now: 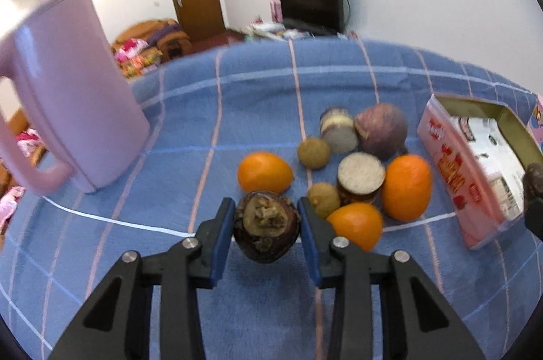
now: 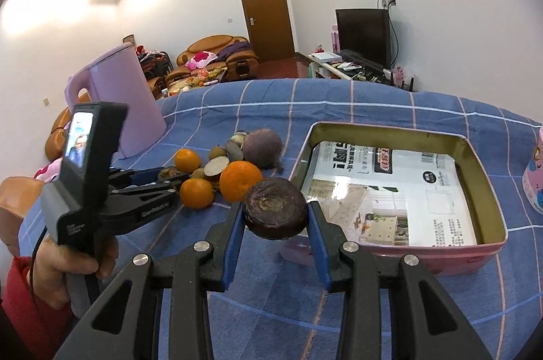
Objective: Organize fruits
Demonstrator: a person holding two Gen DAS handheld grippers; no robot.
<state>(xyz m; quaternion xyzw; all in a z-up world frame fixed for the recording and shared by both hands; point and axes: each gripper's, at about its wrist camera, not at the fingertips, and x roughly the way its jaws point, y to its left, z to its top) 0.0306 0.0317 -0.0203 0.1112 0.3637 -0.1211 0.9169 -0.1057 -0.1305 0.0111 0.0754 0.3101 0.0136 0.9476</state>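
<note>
Here both jaws clamp dark fruit halves (image 1: 266, 232) (image 2: 275, 208), cut faces toward the cameras.

Pink jug (image 1: 68, 95) blurred, edge-cropped

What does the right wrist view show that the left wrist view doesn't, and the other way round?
Only the right wrist view: the tin's lined inside, the person's hand, the left gripper from the side. Only the left wrist view: the tin's printed side wall, the left gripper's fruit close up. Both: oranges, kettle, blue cloth, and the right gripper's dark fruit.
</note>
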